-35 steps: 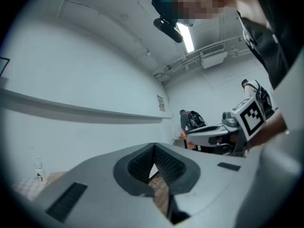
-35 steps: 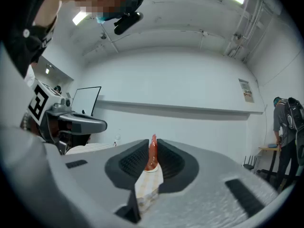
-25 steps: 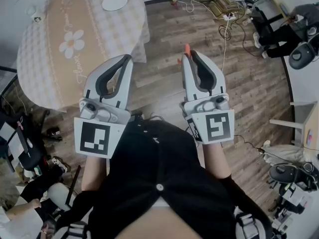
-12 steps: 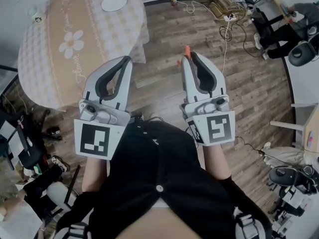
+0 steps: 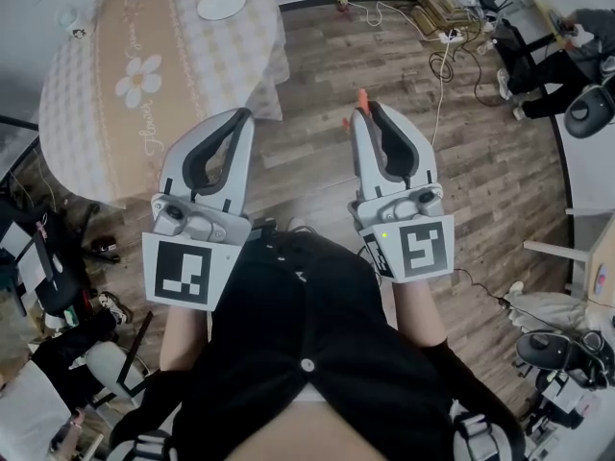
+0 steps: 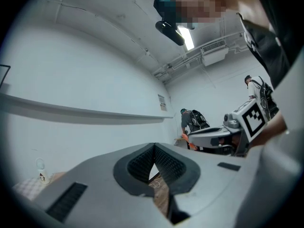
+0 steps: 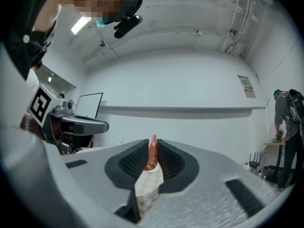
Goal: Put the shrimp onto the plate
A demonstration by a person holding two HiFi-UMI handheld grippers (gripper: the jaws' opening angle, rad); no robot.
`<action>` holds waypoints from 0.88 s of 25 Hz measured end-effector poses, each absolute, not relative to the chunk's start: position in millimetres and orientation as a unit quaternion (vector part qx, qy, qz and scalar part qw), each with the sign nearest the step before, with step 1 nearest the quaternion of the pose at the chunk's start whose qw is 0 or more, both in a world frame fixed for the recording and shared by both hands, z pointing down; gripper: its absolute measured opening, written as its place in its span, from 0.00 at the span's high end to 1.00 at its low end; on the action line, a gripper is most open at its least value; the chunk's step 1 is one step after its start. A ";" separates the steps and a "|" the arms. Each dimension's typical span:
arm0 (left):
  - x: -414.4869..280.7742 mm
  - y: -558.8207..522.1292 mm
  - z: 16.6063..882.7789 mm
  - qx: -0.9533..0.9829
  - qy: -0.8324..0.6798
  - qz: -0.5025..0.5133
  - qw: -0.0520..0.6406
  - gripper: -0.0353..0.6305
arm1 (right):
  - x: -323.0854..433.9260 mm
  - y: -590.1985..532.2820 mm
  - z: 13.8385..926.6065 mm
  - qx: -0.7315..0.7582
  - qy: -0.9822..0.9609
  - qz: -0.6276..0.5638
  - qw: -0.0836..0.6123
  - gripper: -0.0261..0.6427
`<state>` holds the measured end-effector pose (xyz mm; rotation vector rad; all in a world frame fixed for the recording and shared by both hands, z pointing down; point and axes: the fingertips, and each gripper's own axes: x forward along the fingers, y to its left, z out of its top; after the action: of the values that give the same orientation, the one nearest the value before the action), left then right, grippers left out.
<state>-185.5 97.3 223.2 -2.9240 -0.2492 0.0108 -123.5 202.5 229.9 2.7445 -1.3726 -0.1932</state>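
Note:
Both grippers are held up side by side in front of the person's chest, over the wooden floor. My right gripper (image 5: 362,110) is shut on an orange shrimp (image 5: 360,98), whose tail sticks out past the tips; in the right gripper view the shrimp (image 7: 152,156) stands pinched between the dark pads. My left gripper (image 5: 243,116) is shut with nothing between its pads (image 6: 142,161). A white plate (image 5: 222,4) lies far off on the round table (image 5: 115,133) with a checked cloth and a flower print, at the upper left.
Cables and a power strip (image 5: 444,29) lie on the floor at the upper right. Office chairs and a seated person (image 5: 557,56) are at the right edge. Clutter (image 5: 48,286) fills the floor at the lower left. Another person (image 6: 192,120) stands by the far wall.
Both grippers stay in the same pose, the shrimp still pinched. The view has shifted slightly, so the table and plate sit a little further right in the picture.

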 end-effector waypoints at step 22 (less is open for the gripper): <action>-174.2 134.9 228.1 -0.990 -0.088 0.008 0.111 0.94 | -113.5 239.6 238.7 0.895 -0.440 -0.064 0.024 0.89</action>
<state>-174.2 134.9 228.1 -2.9074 -0.2580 0.0249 -113.5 239.6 238.7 2.7696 -1.3615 -0.1992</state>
